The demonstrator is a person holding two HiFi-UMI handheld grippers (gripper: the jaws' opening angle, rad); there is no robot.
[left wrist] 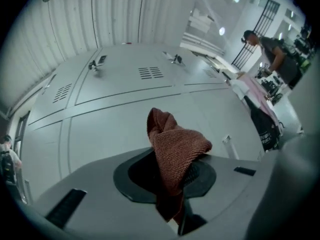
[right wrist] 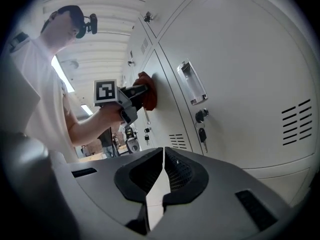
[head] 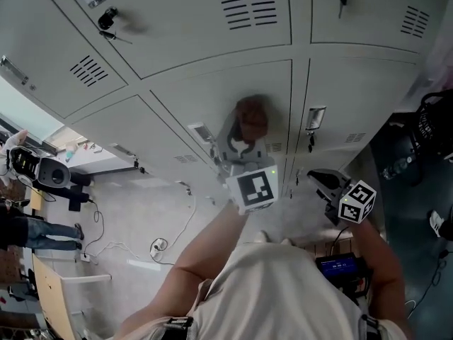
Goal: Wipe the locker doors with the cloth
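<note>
1. Looking down in the head view, the left gripper [head: 245, 134] pinches the red-brown cloth [head: 251, 116] and holds it against a grey locker door [head: 205, 94]. The right gripper [head: 320, 178] hangs lower, off the door.
2. In the left gripper view, the jaws are clenched on the cloth, which bunches up out of them. Only a small bit looks held, so a hard rub could pull it loose.
3. In the right gripper view, the jaws are closed together and hold nothing. A key [right wrist: 201, 134] hangs in a lock close ahead. A careless swing might knock it.

No legible text or numbers anywhere.
</note>
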